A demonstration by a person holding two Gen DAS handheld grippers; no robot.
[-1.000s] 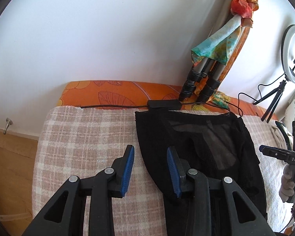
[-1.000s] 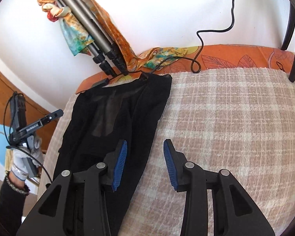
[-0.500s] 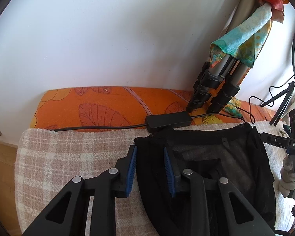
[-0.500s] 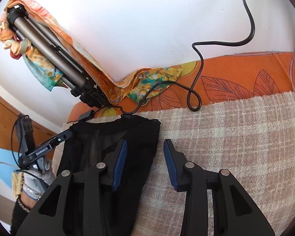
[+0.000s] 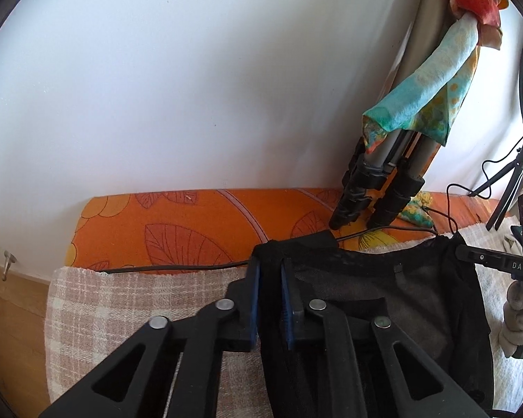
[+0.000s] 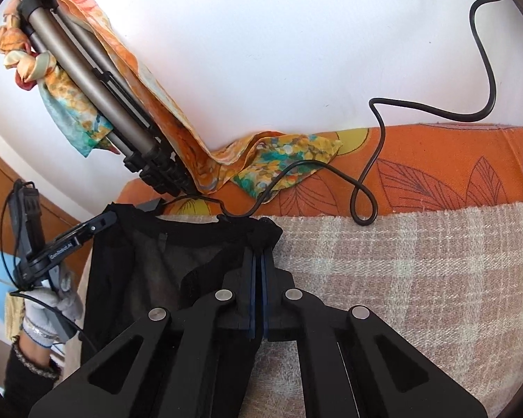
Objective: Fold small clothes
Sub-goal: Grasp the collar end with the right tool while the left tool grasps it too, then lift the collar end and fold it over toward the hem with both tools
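Fabric first, from my left wrist view: the black garment (image 5: 383, 299) lies spread on the checked woven cloth (image 5: 129, 299) over the orange leaf-print cover (image 5: 177, 226), its far edge near a black cable (image 5: 177, 267). My left tongs (image 5: 269, 289) are nearly pressed together with the garment's far left corner bunched between the blue pads. The cloth is thin and partly sheer, with a denser dark panel showing through the mesh. A folded tripod (image 5: 387, 174) draped with a bright scarf (image 5: 425, 104) leans on the white wall.

From my right wrist view, my right tongs (image 6: 258, 261) are pinched tight on the garment's (image 6: 164, 264) other far corner, the hem gathered into a small knot ahead of the pads. The checked cloth (image 6: 418, 261) looks coarse and nubbly.

I judge the fold barely begun: both far corners gripped, the garment flat, no crease made yet.
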